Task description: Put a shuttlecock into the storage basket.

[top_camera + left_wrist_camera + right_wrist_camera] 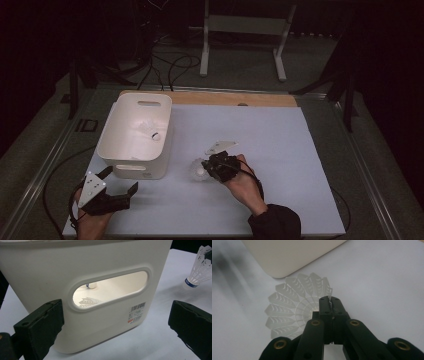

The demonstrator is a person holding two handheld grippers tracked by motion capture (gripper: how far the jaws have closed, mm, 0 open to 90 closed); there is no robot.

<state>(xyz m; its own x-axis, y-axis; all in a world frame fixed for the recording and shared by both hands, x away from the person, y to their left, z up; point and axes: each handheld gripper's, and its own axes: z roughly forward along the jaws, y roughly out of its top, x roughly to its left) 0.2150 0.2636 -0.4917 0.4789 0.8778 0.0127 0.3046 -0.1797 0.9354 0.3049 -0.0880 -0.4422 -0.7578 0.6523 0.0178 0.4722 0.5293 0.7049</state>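
A white feather shuttlecock (292, 302) lies on the white table sheet just right of the bin, and my right gripper (330, 302) is shut on the edge of its feather skirt. From above, that gripper (207, 167) and the shuttlecock (197, 170) sit mid-table. The same shuttlecock (200, 267) shows cork-down at the top right of the left gripper view. My left gripper (121, 180) stands open at the front left, its jaws wide apart before the bin's front wall (100, 260) and holding nothing. Another shuttlecock (150, 131) lies inside the bin; its cork (90, 285) shows through the handle slot.
The white plastic bin (132, 170) stands on the left half of the sheet. A wooden board edge (225, 97) runs along the back of the table. Cables and a white metal stand (240, 30) are on the floor beyond.
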